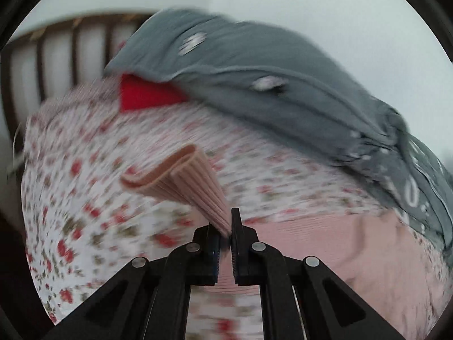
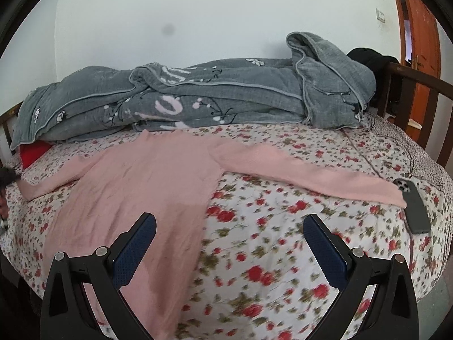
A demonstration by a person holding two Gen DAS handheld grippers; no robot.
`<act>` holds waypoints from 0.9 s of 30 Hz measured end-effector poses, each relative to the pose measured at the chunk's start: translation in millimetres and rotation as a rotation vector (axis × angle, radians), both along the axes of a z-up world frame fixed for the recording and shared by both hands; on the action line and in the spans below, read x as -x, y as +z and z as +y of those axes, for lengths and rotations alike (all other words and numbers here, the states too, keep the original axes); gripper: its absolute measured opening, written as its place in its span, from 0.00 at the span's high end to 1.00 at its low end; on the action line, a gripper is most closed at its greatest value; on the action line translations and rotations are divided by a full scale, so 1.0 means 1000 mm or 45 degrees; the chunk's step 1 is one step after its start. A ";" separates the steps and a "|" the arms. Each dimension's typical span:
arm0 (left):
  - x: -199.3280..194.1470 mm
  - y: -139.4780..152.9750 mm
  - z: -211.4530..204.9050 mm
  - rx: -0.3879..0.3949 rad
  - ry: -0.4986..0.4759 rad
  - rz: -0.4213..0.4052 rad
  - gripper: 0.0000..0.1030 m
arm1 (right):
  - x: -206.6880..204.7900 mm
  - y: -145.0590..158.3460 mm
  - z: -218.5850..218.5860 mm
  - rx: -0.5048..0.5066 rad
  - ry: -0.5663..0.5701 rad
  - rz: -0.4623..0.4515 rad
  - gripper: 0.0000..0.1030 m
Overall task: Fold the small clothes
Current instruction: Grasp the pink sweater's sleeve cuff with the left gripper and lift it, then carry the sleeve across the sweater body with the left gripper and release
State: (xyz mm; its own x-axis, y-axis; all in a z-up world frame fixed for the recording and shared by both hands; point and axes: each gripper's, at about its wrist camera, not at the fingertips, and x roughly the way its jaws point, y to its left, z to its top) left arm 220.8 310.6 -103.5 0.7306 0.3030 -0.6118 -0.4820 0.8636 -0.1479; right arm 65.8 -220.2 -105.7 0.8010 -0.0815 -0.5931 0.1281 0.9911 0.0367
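Observation:
A pink long-sleeved top (image 2: 147, 187) lies spread flat on the floral bed sheet (image 2: 269, 240), one sleeve stretched right toward a phone, the other reaching left. My left gripper (image 1: 225, 226) is shut on the ribbed cuff (image 1: 195, 181) of the left sleeve and holds it lifted above the sheet; the top's body shows at the right of that view (image 1: 354, 249). My right gripper (image 2: 229, 226) is open and empty, hovering over the top's lower right edge and the sheet beside it.
A grey quilt (image 2: 198, 96) is heaped along the back of the bed against the wall, with a red item (image 2: 34, 150) under its left end. A dark phone (image 2: 414, 206) lies at the right sleeve's end. A wooden bed frame (image 2: 410, 90) stands right.

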 end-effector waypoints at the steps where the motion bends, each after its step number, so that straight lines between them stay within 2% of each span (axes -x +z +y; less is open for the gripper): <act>1: -0.005 0.008 -0.019 -0.035 -0.024 -0.010 0.93 | -0.001 0.001 -0.004 0.044 -0.050 0.000 0.01; 3: -0.020 0.025 -0.066 -0.086 -0.101 -0.031 0.93 | -0.002 0.006 -0.010 0.110 -0.126 -0.026 0.02; 6: -0.043 0.041 -0.128 -0.074 -0.218 -0.044 0.93 | 0.003 0.012 -0.022 0.048 -0.072 -0.085 0.02; 9: -0.063 0.047 -0.193 -0.061 -0.328 -0.046 0.93 | 0.002 0.011 -0.031 0.063 -0.043 -0.091 0.02; 13: -0.082 0.033 -0.279 -0.041 -0.476 -0.023 0.93 | 0.002 0.004 -0.040 0.083 -0.015 -0.065 0.02; 18: -0.095 0.000 -0.380 -0.011 -0.694 0.064 0.93 | 0.007 -0.005 -0.060 -0.034 -0.013 -0.017 0.02; 21: -0.095 -0.022 -0.427 0.014 -0.821 0.121 0.93 | 0.008 -0.011 -0.068 -0.047 -0.041 0.003 0.02; 24: -0.099 -0.047 -0.453 0.000 -0.867 0.188 0.93 | 0.008 -0.017 -0.077 -0.065 -0.071 0.042 0.02; 27: -0.101 -0.063 -0.464 0.037 -0.891 0.236 0.93 | 0.007 -0.021 -0.082 -0.075 -0.080 0.060 0.02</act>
